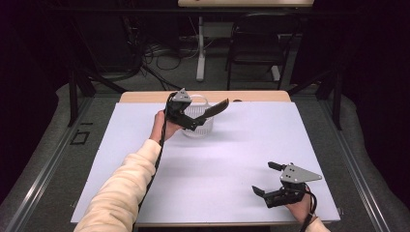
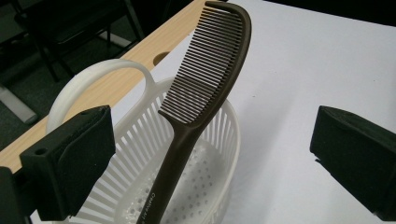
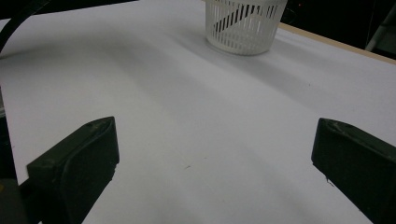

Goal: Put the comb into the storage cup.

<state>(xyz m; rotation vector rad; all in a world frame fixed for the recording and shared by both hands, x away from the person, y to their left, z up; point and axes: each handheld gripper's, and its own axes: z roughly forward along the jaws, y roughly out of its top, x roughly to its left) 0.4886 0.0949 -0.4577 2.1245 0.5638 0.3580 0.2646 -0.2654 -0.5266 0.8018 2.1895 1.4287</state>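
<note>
My left gripper (image 1: pixel 193 116) hangs over the small white slotted plastic basket (image 1: pixel 203 126), which stands at about twelve o'clock on the white table sheet (image 1: pixel 217 164), close to the far wooden edge (image 1: pixel 145 96). Its jaws stand wide apart, and neither pad presses on anything.

Between them, touching neither, is the dark brown plastic comb (image 2: pixel 205 79). Its handle is down inside the basket and its toothed head sticks up and out over the rim, tilted toward two o'clock in the left gripper view. In the high view the comb (image 1: pixel 216 108) leans out of the basket toward three o'clock. The handle carries small pale lettering that I cannot read. The basket's looped white carrying handle (image 2: pixel 100 74) arches up at ten o'clock from the comb in the left gripper view, on the side nearest the wooden edge.

My right gripper (image 1: pixel 270 180) sits near the table's near right corner, at about five o'clock, well apart from the basket. Its jaws are wide too, with bare sheet between them. From there the basket (image 3: pixel 243 25) shows at twelve o'clock, far up the sheet.
</note>
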